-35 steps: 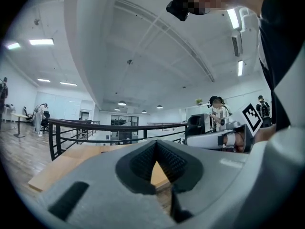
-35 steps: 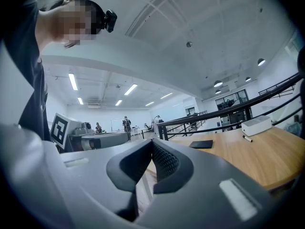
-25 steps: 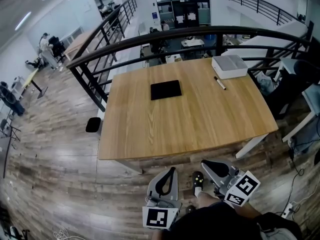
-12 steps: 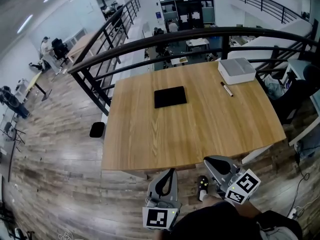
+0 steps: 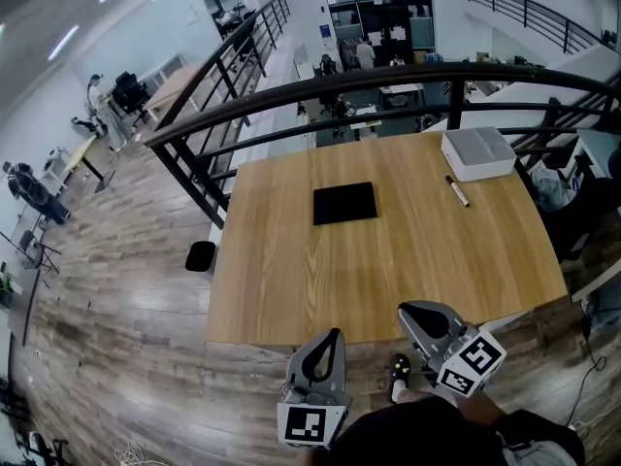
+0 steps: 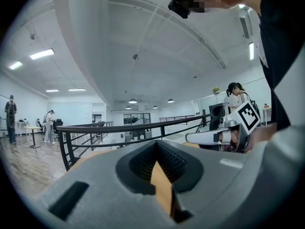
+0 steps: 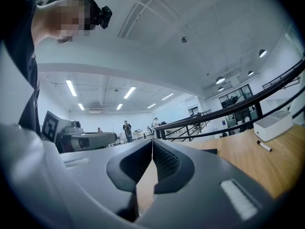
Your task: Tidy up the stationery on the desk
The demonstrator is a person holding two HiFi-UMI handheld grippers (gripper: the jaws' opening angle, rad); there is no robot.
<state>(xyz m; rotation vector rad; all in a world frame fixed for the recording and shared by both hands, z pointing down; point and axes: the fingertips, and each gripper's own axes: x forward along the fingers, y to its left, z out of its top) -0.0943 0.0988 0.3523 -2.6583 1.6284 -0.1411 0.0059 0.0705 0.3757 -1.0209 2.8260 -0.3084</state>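
Observation:
A wooden desk [image 5: 291, 289] carries a flat black pad [image 5: 344, 203] near its middle. At its far right corner stands a white box [image 5: 477, 153], with a black-and-white marker pen [image 5: 456, 191] lying just in front of it. Both grippers hang below the desk's near edge, close to my body and apart from every item. My left gripper [image 5: 335, 334] is shut and empty, its jaws meeting at the tip [image 6: 156, 143]. My right gripper [image 5: 404, 310] is shut and empty too [image 7: 152, 140]. The right gripper view shows the box [image 7: 274, 124] and pen [image 7: 263, 146] far off.
A black metal railing [image 5: 291, 95] curves round the desk's far side and left end. A small black stool [image 5: 201, 255] sits on the wood floor left of the desk. My shoe [image 5: 399, 365] shows between the grippers. People stand far off in the office.
The head view has shifted, so the desk sits lower and further right in the picture. Both grippers stay shut in about the same place below it. Nothing on the desk moved.

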